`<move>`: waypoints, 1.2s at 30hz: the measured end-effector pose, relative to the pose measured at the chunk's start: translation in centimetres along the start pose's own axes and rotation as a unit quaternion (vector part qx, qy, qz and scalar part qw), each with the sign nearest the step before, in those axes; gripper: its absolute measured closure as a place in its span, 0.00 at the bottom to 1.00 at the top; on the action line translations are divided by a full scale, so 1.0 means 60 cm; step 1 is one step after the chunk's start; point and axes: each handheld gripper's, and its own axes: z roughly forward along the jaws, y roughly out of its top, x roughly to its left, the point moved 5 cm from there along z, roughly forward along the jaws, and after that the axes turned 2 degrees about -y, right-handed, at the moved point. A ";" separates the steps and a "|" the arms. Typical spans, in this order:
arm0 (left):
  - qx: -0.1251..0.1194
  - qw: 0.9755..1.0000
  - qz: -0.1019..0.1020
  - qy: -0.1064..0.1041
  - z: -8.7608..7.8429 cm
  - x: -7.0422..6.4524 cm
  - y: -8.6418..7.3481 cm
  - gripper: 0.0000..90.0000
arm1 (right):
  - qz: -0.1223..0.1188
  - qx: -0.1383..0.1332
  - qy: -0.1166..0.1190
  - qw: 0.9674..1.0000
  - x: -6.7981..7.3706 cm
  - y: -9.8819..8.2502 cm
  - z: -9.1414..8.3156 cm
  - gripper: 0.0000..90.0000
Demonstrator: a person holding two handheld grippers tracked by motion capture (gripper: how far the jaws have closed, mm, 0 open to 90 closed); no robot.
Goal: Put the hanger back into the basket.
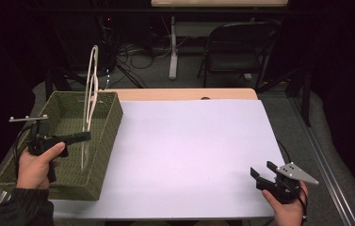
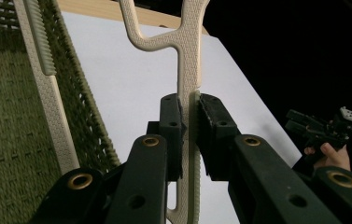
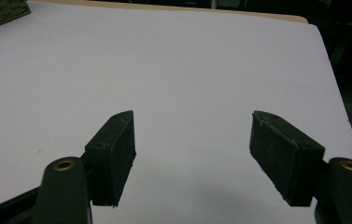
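Note:
A cream plastic hanger (image 1: 90, 89) stands upright over the green woven basket (image 1: 111, 127) at the table's left. My left gripper (image 1: 86, 137) is shut on its thin lower bar, above the basket's right wall. In the left gripper view the hanger (image 2: 187, 60) runs straight up between the closed jaws of the left gripper (image 2: 190, 116). Another cream bar (image 2: 47, 93) with a ridged stretch stands inside the basket (image 2: 5, 116); whether it belongs to the same hanger I cannot tell. My right gripper (image 1: 261, 170) rests open near the table's front right corner, with nothing between its jaws (image 3: 192, 135).
A white sheet (image 1: 189, 146) covers the table, with a wooden strip (image 1: 184, 94) along the far edge. A dark folding chair (image 1: 238, 49) and cables stand on the floor beyond. A corner of the basket (image 3: 1, 11) shows far left in the right gripper view.

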 end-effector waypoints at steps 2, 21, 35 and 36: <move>-0.004 1.000 -0.011 -0.002 -0.003 0.006 -0.007 0.89 | -0.001 0.001 0.001 1.000 0.000 0.000 0.000 0.34; -0.064 0.995 -0.081 -0.004 -0.013 0.056 -0.056 0.89 | -0.002 0.000 0.001 1.000 0.001 0.000 0.000 0.34; -0.097 0.987 -0.126 0.000 -0.021 0.073 -0.078 0.89 | -0.002 0.001 0.002 1.000 0.002 0.000 0.001 0.34; -0.101 0.986 -0.133 0.002 -0.021 0.074 -0.079 0.89 | -0.002 0.002 0.002 1.000 0.002 -0.001 0.001 0.34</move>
